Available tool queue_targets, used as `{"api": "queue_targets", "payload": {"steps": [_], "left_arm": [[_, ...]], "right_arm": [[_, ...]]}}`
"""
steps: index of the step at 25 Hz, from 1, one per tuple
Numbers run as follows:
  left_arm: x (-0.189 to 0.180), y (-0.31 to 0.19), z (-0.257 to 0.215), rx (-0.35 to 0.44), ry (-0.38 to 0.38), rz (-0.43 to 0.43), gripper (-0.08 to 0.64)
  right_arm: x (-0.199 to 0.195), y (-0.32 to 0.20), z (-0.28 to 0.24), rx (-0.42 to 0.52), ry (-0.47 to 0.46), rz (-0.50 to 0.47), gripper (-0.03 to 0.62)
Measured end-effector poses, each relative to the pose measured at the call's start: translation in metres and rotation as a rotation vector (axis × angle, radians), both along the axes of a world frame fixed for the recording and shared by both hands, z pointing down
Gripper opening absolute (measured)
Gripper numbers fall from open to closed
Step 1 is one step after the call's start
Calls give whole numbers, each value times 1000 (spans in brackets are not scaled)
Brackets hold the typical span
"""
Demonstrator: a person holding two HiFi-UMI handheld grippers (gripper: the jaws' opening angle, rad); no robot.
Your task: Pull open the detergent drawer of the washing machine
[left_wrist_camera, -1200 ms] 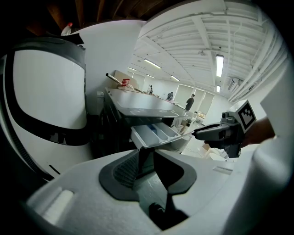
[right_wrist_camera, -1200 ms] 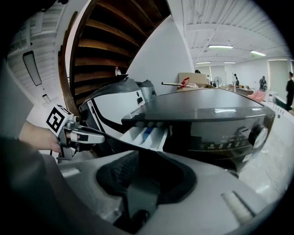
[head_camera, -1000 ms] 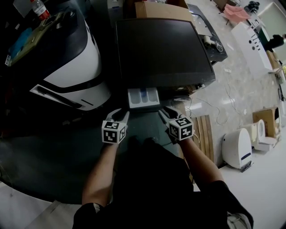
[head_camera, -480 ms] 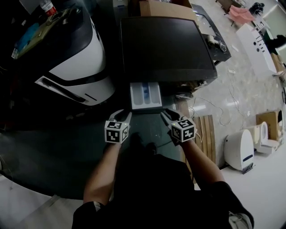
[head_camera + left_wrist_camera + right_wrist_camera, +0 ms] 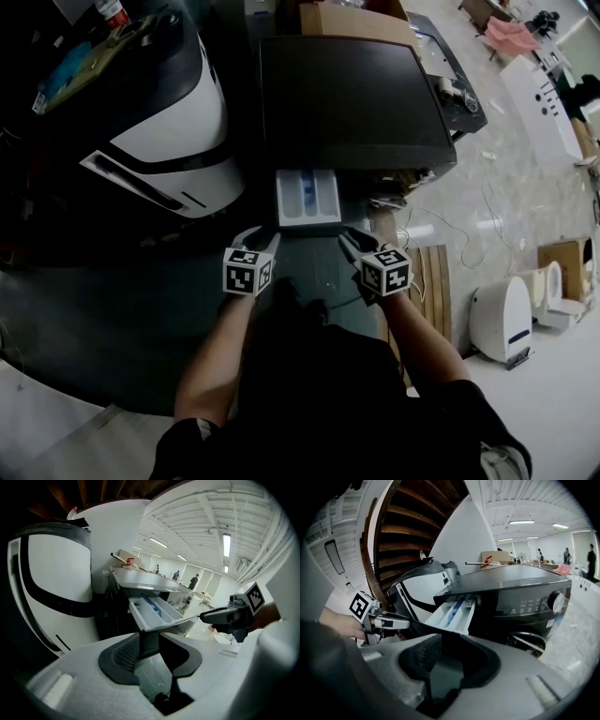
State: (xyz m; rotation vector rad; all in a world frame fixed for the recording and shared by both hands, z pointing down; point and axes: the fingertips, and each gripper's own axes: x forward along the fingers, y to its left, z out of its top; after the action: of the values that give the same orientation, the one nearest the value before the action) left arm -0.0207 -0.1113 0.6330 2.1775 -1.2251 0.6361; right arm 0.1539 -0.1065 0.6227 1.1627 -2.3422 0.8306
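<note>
Detergent drawer stood pulled well out of washing machine, compartments exposed, so pull judged done; left gripper jaws just opening, drawer's front lip at their tips, unpinched; right gripper spread, empty, just beside.

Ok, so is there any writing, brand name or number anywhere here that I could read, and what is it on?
No text here can be read as words.
Washing machine control panel: small pale print, too small to read.
Bottle, red label: too blurred to read.
Black-and-white cubes: square code patterns only, no letters.
Detergent drawer: no print visible.
</note>
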Motion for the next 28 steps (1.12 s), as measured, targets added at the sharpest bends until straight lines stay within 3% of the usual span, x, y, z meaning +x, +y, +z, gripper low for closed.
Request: {"api": "queue_targets", "payload": {"steps": [6, 13, 18, 23, 28], "left_arm": [[-7, -6, -12, 7, 15, 49, 124], [-10, -22, -36, 73, 30, 82, 120], [-19, -36, -42, 92, 53, 89, 109], [-25, -49, -44, 105, 92, 88, 100], [-28, -59, -50, 104, 129, 56, 77]], "right_arm": [[2, 0, 0, -25, 7, -29, 121], [-5, -12, -10, -98, -89, 50, 121], [-7, -24, -12, -100, -84, 79, 120], [-17, -31, -16, -85, -33, 48, 106], [-31, -26, -20, -150, -34, 43, 95]]}}
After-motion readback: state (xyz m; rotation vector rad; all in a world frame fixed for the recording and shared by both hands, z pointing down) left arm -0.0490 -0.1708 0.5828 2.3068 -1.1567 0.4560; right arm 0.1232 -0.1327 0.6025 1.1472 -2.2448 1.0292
